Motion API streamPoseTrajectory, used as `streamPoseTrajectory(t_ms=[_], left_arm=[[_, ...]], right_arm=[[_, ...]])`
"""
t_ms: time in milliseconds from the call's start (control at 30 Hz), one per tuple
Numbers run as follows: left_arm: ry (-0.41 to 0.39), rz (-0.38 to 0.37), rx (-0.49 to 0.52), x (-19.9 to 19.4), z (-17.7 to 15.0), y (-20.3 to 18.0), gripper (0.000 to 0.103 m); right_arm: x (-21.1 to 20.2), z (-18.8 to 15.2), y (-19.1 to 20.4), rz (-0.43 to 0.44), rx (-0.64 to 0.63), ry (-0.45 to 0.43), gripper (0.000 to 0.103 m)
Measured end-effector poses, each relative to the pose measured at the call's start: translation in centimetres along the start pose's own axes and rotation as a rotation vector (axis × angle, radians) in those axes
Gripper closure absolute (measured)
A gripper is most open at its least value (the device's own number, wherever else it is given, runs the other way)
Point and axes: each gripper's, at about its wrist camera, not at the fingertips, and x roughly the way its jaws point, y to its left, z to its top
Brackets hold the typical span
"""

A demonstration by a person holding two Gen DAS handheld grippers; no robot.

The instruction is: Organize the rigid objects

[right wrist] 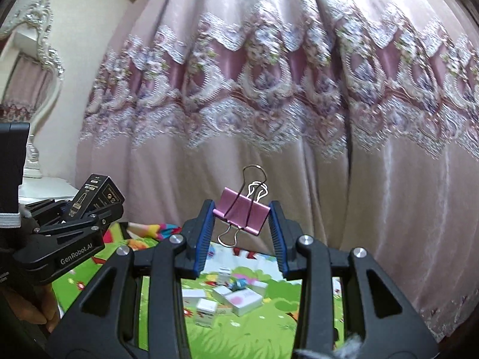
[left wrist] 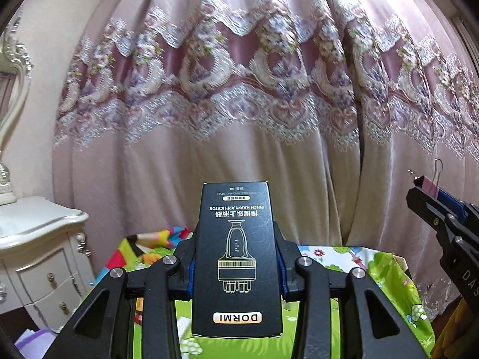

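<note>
My left gripper [left wrist: 236,233] is shut on a tall black box [left wrist: 236,257] printed "DORMI", held upside down between the blue pads and lifted in front of the pink curtain. The right wrist view shows the same black box [right wrist: 97,194] at the left, in the left gripper [right wrist: 89,209]. My right gripper [right wrist: 242,209] is shut on a pink binder clip [right wrist: 242,211] with wire handles, held tilted between the pads. The left wrist view catches that binder clip [left wrist: 429,187] at the right edge, in the right gripper [left wrist: 431,194]. Both grippers point level, side by side.
A pink lace-trimmed curtain [left wrist: 239,89] fills the background. A colourful green play mat [right wrist: 254,323] lies below with several small white boxes [right wrist: 233,299] scattered on it. A white dresser [left wrist: 36,254] with drawers and an ornate mirror [right wrist: 33,68] stands at the left.
</note>
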Motion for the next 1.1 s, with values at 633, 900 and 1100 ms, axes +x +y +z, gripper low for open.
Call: streamPoseTrajectory(t_ms=[633, 900, 1100], left_arm=[[0.283, 0.493, -0.192, -10.4, -10.4, 22.5, 0.063], [0.411, 0.630, -0.241, -12.1, -13.6, 27.7, 0.022], [0.442, 0.686, -0.318, -13.1, -15.8, 30.5, 0.000]], right_arm=[[1.2, -4.5, 18.0, 0.605, -0.112, 0.240, 0.062], [0.7, -8.9, 28.0, 0.931, -0.217, 0.426, 0.059], [1.3, -12.0, 29.3, 0.942, -0.217, 0.522, 0.037]])
